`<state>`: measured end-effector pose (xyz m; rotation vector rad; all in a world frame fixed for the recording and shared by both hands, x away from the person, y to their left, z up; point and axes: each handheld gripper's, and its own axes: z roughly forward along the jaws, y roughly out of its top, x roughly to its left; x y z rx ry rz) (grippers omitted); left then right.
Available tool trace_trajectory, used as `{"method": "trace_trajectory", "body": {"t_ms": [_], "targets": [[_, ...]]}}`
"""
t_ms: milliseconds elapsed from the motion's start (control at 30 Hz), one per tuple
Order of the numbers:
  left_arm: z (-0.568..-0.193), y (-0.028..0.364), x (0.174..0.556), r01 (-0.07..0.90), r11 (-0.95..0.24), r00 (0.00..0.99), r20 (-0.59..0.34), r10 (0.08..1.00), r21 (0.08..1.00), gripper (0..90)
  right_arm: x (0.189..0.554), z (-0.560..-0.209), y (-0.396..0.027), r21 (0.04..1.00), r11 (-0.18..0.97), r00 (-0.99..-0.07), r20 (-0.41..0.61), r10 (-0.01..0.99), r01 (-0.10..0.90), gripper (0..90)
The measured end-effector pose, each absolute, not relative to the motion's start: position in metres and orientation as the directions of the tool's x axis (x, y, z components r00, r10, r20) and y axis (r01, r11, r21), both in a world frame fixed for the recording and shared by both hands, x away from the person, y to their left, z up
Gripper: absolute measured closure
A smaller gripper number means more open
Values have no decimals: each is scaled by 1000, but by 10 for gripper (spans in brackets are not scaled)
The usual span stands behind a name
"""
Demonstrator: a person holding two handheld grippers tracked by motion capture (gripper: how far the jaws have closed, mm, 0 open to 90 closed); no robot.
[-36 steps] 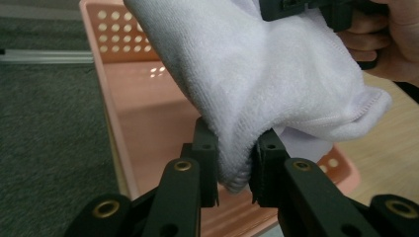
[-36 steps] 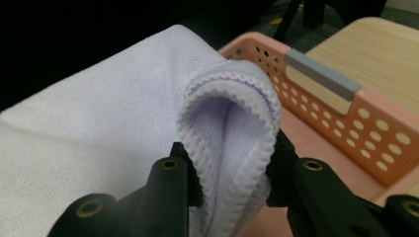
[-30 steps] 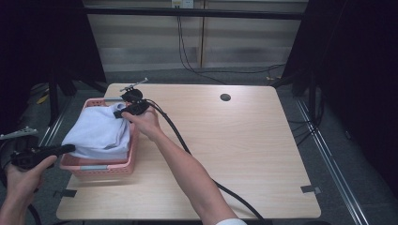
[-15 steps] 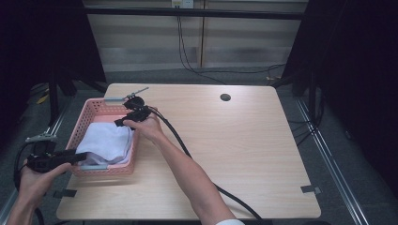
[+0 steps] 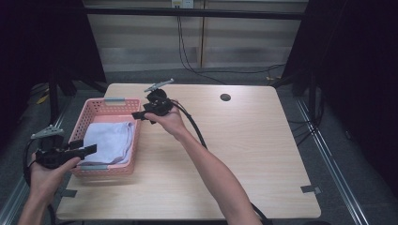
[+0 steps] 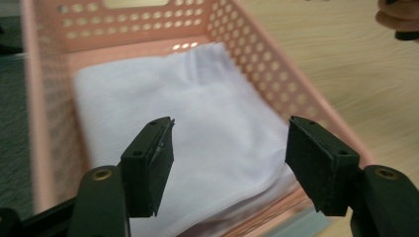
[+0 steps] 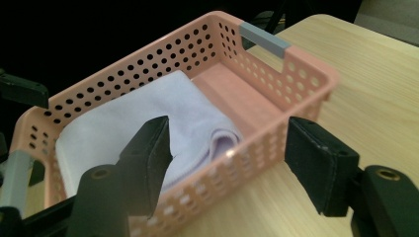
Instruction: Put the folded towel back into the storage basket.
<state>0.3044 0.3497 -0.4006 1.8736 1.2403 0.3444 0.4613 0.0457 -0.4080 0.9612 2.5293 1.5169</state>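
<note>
A folded white towel (image 5: 111,140) lies inside a pink perforated basket (image 5: 101,104) on the left of the wooden table. My left gripper (image 5: 87,146) hovers at the basket's near left corner. Its jaws have just been opening and stand open with nothing between them. In the left gripper view the towel (image 6: 212,98) lies past the open left gripper (image 6: 230,133). My right gripper (image 5: 141,116) is off the basket's far right corner, above the table. Its jaws have also just been opening and grip nothing. The right gripper view looks past the right gripper (image 7: 227,133) at the towel (image 7: 148,108) in the basket (image 7: 276,94).
The table (image 5: 244,150) stretches bare to the right of the basket, with a round cable hole (image 5: 225,97) near its far edge. The right gripper's black cable (image 5: 195,129) trails along the forearm. Grey tape (image 5: 309,189) marks the near right corner.
The towel, held up over the basket a second ago, now lies flat inside it. Both grippers let go, opened, and drew away from the basket, the left toward me and the right to the right.
</note>
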Motion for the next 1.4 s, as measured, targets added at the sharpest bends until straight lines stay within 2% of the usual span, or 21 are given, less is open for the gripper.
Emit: {"method": "trace_trajectory", "body": {"t_ms": [300,467,833,1133,1333,1400], "targets": [[-399,292,301,598,-211,539,-193,820,773,359,437,-402,-26,830,310,-804,247,541,463,334],[-397,258,295,573,-248,583,-176,793,781,317,419,-403,-71,840,283,-785,240,571,463,334],[-410,193,291,555,-320,645,-155,748,768,308,360,-412,-156,842,284,-762,208,613,458,343],[-426,158,281,537,-362,690,-150,708,761,279,300,-429,-231,836,231,-685,217,695,499,344],[-458,137,276,573,-395,704,-184,686,718,263,267,-447,-271,818,197,-615,225,756,541,332],[-463,132,275,572,-422,709,-165,686,703,261,262,-451,-279,815,187,-598,226,769,548,324]]}}
